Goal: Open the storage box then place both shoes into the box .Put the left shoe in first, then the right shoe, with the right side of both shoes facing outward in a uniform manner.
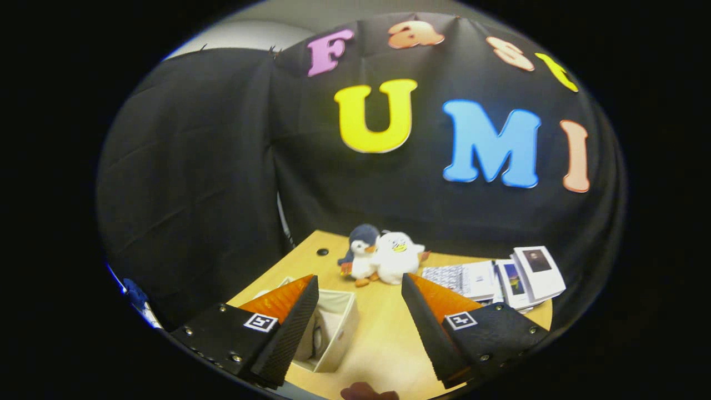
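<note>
Shoes are what I'm after, and from here I can only make out something pale tucked inside the white storage box [333,328] — I can't tell whether it is a shoe or the liner. My claw [360,291] hangs above the worktop [383,344] with its fingers spread wide and nothing between them. The box sits low, partly behind the left finger [294,322], and its top looks open already. Close by the claw a bit of a hand [369,393] shows at the near edge of the worktop.

To do this step well, I judge I should tilt down and look into the box first — confirm what is in it — before reaching for a shoe, and keep the fingers wide until then. Beyond the claw stand two plush penguins [380,255], with a stack of booklets [500,278] off to the right; best steer clear of both.
</note>
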`<move>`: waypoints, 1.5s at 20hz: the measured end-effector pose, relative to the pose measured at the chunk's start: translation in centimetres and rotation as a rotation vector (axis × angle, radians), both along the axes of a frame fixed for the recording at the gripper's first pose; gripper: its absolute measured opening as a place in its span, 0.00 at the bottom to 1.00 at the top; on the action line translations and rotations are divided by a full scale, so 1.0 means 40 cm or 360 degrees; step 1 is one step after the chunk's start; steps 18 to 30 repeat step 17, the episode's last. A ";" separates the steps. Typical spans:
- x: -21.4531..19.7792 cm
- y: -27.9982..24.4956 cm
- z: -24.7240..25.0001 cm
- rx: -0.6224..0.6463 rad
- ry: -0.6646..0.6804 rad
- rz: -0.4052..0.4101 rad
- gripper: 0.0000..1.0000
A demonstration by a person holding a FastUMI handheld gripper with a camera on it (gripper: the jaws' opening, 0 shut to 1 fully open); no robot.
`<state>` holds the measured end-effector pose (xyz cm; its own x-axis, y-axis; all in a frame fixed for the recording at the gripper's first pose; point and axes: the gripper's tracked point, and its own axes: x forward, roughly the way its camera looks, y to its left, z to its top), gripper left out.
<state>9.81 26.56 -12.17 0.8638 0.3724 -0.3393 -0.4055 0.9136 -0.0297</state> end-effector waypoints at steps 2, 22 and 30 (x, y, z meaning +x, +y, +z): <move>-0.015 -0.094 0.087 0.0046 -0.0158 -0.0123 0.94; -0.132 -0.421 0.296 0.0125 -0.0610 -0.0500 0.95; -0.132 -0.421 0.296 0.0125 -0.0610 -0.0500 0.95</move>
